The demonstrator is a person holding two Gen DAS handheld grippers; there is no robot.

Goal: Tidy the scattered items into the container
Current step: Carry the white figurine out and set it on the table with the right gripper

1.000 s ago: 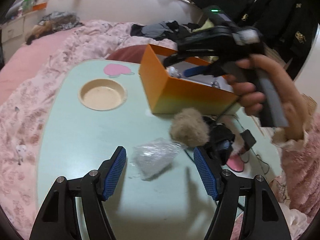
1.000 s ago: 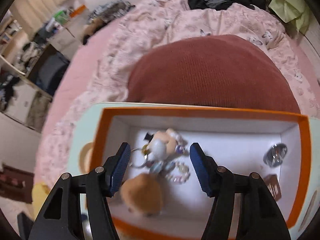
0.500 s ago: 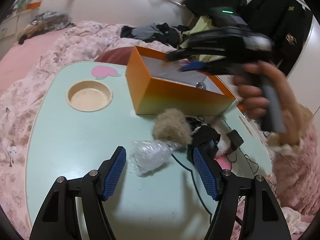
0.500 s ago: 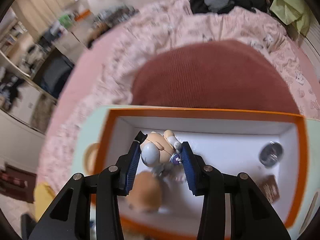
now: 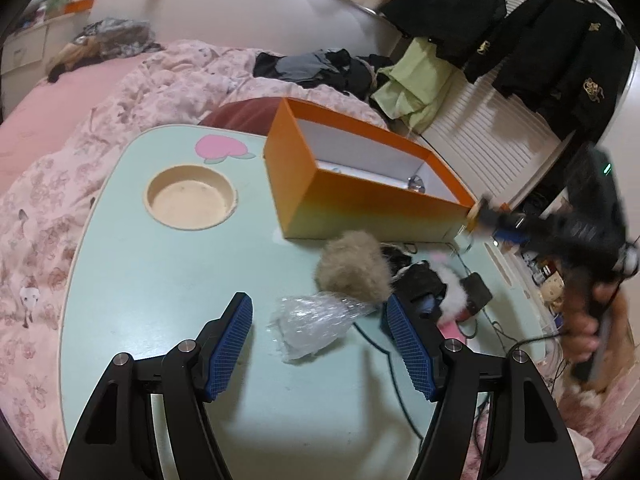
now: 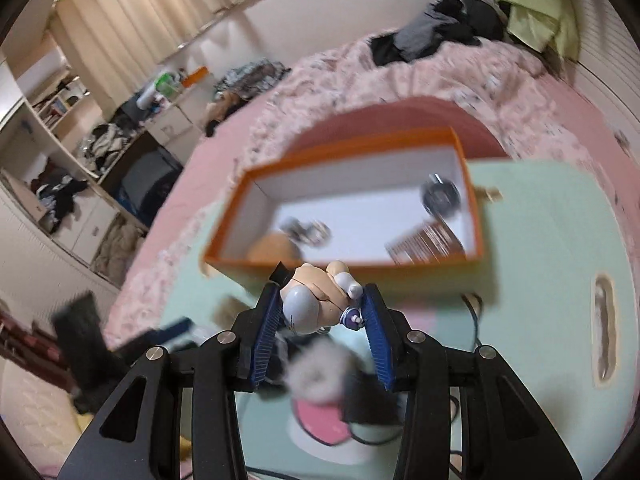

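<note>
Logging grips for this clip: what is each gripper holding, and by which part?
Right gripper clamps a small toy figure by the sides of its round body. Left gripper holds nothing; its jaws stand open.

One orange box (image 5: pixel 352 204), one fur pompom (image 5: pixel 352 268), one plastic wrapper (image 5: pixel 312 324), one figurine (image 6: pixel 316 304).

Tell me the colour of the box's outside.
Orange, fading to pale yellow-green near the bottom of the box; clearest in the left wrist view.

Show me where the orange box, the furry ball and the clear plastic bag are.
orange box (image 5: pixel 360 208): left wrist view, on its near outer wall.
furry ball (image 5: pixel 354 266): left wrist view, on the middle of the fluff.
clear plastic bag (image 5: pixel 316 322): left wrist view, on its crumpled middle.
</note>
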